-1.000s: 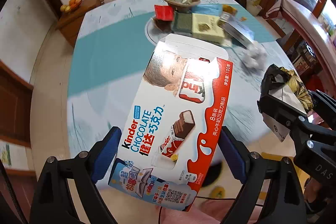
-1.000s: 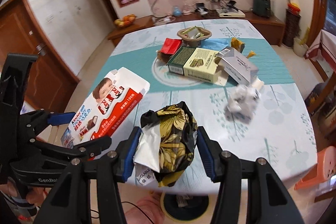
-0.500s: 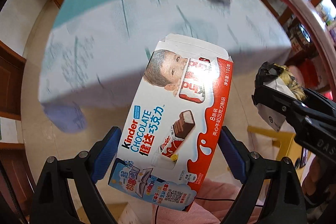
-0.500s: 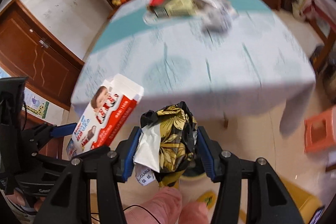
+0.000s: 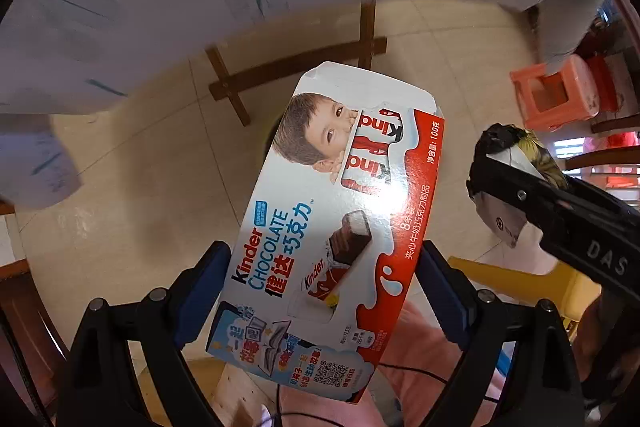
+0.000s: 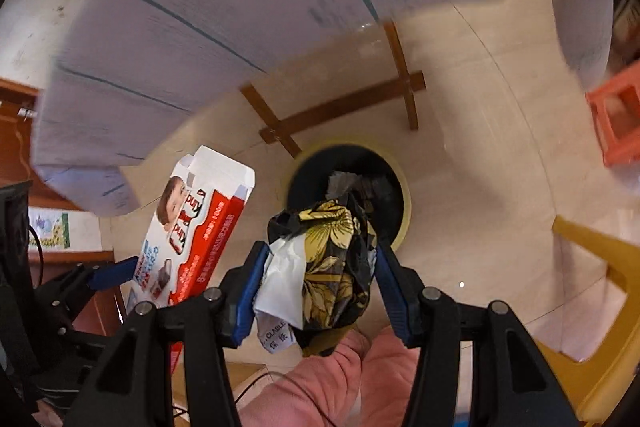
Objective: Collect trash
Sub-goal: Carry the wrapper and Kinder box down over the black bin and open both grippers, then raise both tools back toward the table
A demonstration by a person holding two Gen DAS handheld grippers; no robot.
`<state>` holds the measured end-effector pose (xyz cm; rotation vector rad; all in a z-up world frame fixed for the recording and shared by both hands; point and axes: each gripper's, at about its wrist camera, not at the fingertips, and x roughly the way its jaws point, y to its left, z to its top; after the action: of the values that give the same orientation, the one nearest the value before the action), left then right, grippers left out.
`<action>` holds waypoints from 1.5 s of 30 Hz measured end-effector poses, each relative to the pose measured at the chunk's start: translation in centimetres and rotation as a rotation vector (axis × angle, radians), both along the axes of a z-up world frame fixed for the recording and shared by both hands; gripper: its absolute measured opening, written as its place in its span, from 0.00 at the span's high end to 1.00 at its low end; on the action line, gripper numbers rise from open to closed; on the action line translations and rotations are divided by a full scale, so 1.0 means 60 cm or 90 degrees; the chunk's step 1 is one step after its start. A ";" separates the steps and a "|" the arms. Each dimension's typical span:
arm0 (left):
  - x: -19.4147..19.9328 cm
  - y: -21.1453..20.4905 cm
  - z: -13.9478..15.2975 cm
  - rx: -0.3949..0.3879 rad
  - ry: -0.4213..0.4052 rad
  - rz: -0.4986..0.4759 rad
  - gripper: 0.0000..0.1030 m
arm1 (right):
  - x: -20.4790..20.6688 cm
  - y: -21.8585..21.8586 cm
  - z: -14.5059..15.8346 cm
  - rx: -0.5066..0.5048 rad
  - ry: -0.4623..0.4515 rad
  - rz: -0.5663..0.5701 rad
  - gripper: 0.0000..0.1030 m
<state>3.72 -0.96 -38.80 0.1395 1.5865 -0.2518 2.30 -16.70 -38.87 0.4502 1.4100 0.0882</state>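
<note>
My left gripper [image 5: 324,279] is shut on a flattened white and red Kinder chocolate box [image 5: 340,211], held by its long edges and pointing down at the floor. The same box [image 6: 192,235] shows at the left of the right wrist view. My right gripper [image 6: 316,279] is shut on a crumpled black and gold floral wrapper with a white label [image 6: 332,267]. Just beyond that wrapper a round yellow-rimmed bin with a black liner [image 6: 396,187] stands on the floor, with some trash inside. In the left wrist view the right gripper [image 5: 532,187] with the wrapper hangs at the right.
The tablecloth's hanging edge [image 6: 240,7] fills the top of both views, with the table's wooden cross base [image 6: 340,115] under it. An orange plastic stool [image 5: 560,95] stands at the right, a yellow stool [image 6: 592,291] nearer. Pink slippers [image 6: 320,379] show below the grippers.
Both grippers have dropped from above the tabletop to below its edge and tipped down toward the floor. The tabletop clutter has left view; the bin and table base have come in.
</note>
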 end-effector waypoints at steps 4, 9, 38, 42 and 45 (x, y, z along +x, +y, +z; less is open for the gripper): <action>0.016 -0.016 -0.068 -0.003 -0.003 -0.008 0.11 | 0.007 -0.001 -0.070 0.000 0.011 -0.030 0.47; 0.035 -0.009 -0.136 -0.021 0.005 0.000 0.10 | 0.019 -0.005 -0.129 -0.001 0.016 -0.059 0.46; 0.041 0.048 -0.107 -0.020 -0.026 0.022 0.05 | 0.040 0.036 -0.108 -0.007 0.004 -0.044 0.28; 0.038 0.054 -0.052 -0.025 -0.032 0.028 0.05 | 0.034 0.032 -0.057 -0.005 0.002 -0.038 0.28; 0.038 0.057 -0.002 -0.027 -0.043 0.036 0.05 | 0.033 0.028 -0.008 -0.004 -0.006 -0.033 0.28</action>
<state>6.00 2.46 -38.93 0.0694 1.5140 -0.2352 4.27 -15.03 -39.38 0.4811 1.3884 0.0433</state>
